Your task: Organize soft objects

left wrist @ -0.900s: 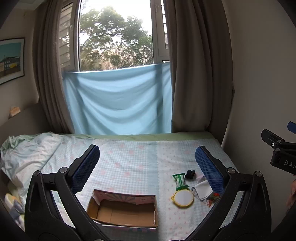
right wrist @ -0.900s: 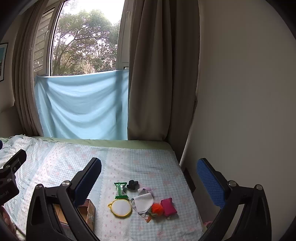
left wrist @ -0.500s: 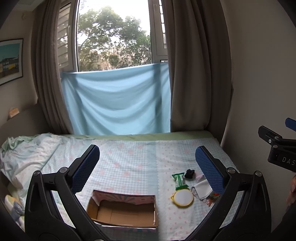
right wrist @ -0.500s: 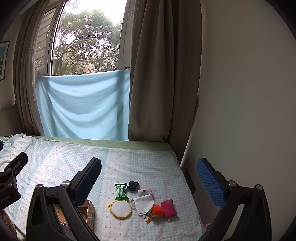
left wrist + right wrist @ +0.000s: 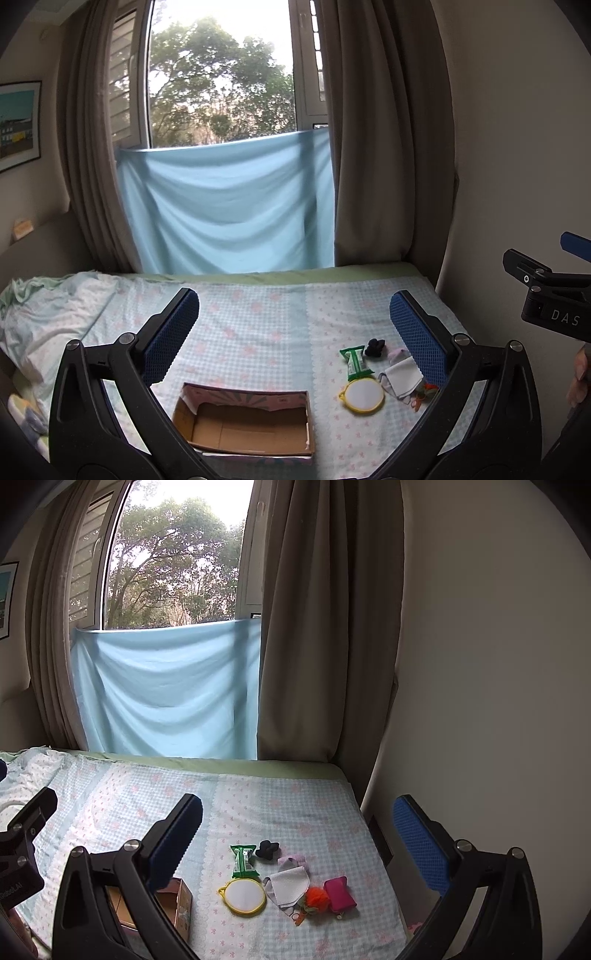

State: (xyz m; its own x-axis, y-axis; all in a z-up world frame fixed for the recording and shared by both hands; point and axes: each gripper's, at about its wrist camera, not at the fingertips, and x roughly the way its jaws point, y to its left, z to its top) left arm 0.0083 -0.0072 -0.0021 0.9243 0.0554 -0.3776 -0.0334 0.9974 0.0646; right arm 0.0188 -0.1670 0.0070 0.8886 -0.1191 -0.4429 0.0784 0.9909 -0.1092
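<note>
I held my left gripper (image 5: 295,332) and right gripper (image 5: 297,836) above the bed (image 5: 280,805), fingers wide apart and empty; the cardboard box (image 5: 247,424) and small soft items (image 5: 288,884) lay near its right edge.

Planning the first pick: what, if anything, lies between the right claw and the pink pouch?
Nothing visible does. The right claw, open, hovers above the bed; the pink pouch lies uncovered beside the orange pompom.

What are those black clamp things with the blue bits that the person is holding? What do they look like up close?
Each is a hand-held gripper of black angular arms joined with silver screws. Its two jaws end in long fingers faced with blue, dimpled pads. The right gripper looks the same; seen from the side, its black body carries white letters, "DAS". No cables show.
</note>
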